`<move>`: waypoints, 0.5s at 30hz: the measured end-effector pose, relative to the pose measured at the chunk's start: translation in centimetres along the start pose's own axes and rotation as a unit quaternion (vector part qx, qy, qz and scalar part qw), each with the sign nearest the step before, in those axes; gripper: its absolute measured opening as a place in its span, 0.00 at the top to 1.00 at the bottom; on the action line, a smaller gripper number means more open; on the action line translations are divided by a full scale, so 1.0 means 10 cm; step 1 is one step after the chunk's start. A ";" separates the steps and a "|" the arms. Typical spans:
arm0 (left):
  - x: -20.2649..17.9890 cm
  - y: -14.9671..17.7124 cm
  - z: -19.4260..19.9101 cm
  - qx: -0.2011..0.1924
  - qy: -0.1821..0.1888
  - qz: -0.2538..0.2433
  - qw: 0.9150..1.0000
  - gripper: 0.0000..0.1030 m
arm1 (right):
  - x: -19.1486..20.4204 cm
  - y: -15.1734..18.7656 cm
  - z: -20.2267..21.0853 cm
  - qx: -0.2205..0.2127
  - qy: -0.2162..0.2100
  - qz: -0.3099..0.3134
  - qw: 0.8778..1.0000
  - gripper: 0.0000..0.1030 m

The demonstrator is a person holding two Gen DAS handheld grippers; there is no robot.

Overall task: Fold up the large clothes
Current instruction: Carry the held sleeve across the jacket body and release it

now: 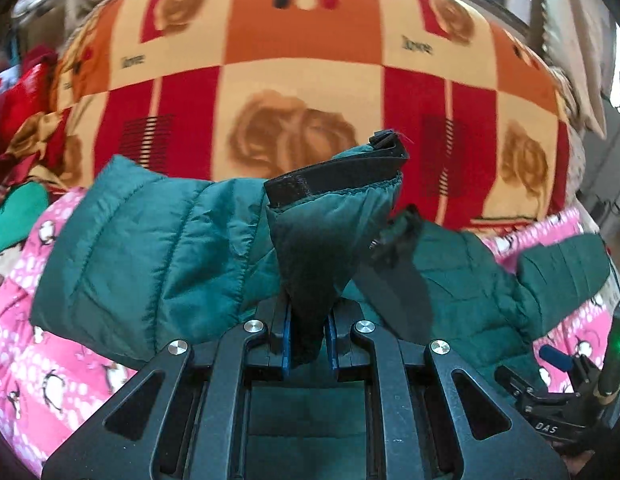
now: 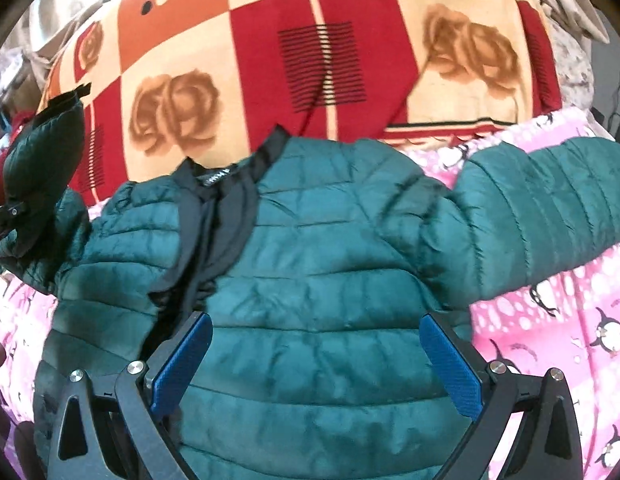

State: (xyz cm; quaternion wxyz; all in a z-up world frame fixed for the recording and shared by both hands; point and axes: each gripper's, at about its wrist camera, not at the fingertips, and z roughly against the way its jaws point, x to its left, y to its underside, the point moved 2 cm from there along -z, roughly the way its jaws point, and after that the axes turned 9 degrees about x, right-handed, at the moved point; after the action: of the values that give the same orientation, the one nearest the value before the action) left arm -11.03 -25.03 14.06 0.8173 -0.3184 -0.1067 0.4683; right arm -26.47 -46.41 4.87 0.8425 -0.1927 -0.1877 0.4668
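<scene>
A dark green quilted puffer jacket [image 2: 322, 288] lies spread on a pink penguin-print sheet [image 2: 550, 340], collar away from me, its right sleeve [image 2: 542, 216] stretched out. My left gripper [image 1: 307, 332] is shut on the end of the jacket's left sleeve [image 1: 330, 216], holding the black-edged cuff up above the jacket. That raised sleeve also shows at the left of the right wrist view [image 2: 41, 160]. My right gripper [image 2: 316, 364] is open and empty, with its blue pads [image 2: 450, 364] over the jacket's body. It shows at the lower right of the left wrist view [image 1: 550, 392].
A red, orange and cream rose-pattern blanket [image 1: 301, 72] covers the bed behind the jacket. Red and green clothes [image 1: 17, 128] are piled at the left. The pink sheet [image 1: 61, 372] reaches the near edge.
</scene>
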 end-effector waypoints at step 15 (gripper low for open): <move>-0.78 0.26 -0.64 0.067 0.028 -0.030 0.997 0.88 | -0.44 0.04 -0.04 0.011 0.030 -0.036 0.999 0.00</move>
State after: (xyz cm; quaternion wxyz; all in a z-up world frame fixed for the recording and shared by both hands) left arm -13.97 -33.27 8.49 0.8529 -0.2729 -0.0620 0.4408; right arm -28.69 -50.07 3.73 0.8659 -0.1904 -0.1643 0.4324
